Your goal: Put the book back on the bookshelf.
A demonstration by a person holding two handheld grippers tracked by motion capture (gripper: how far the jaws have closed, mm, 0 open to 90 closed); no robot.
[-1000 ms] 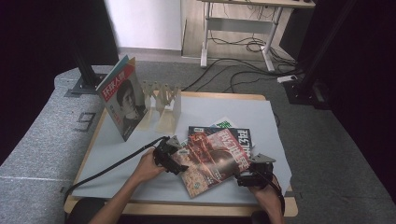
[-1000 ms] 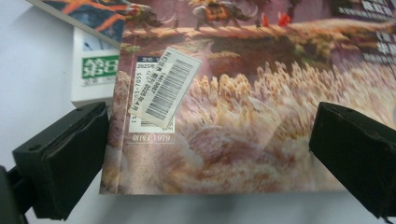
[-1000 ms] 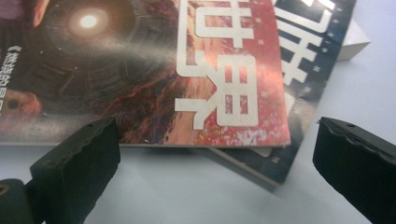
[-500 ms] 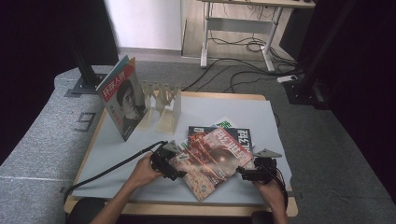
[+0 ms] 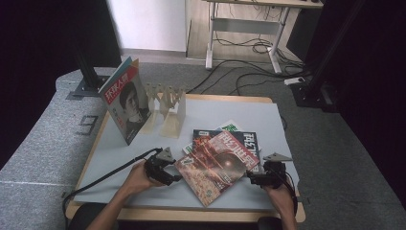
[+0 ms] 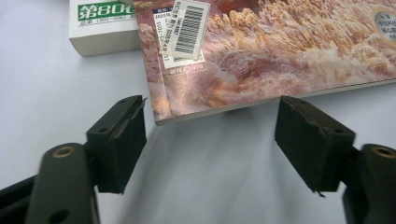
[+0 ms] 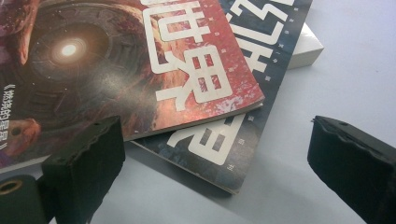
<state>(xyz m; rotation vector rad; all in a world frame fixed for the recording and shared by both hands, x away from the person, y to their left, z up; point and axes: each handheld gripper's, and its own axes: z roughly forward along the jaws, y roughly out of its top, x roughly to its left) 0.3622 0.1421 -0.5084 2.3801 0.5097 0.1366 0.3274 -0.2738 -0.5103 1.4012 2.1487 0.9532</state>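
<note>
Left gripper view: left gripper (image 6: pixel 212 140) had its jaws apart with nothing between the pads; they had just been closing in. The corner of the red magazine (image 6: pixel 261 56) lay just beyond the jaw tips, not touched, its barcode label facing up. A white book (image 6: pixel 100 28) with green print sat behind that corner.

Right gripper view: right gripper (image 7: pixel 217 158) stood wide apart, empty, near the opposite edge of the same red magazine (image 7: pixel 140 60), which rested askew on a dark magazine (image 7: pixel 243 140) with large white characters.

High view: left gripper (image 5: pixel 167 173) and right gripper (image 5: pixel 253 178) flanked the red magazine (image 5: pixel 216 165) at the table's (image 5: pixel 119 158) near edge, stack roughly mid-table. Farther back at left, another magazine (image 5: pixel 125 103) stood propped against a wooden rack (image 5: pixel 167 108).
</note>
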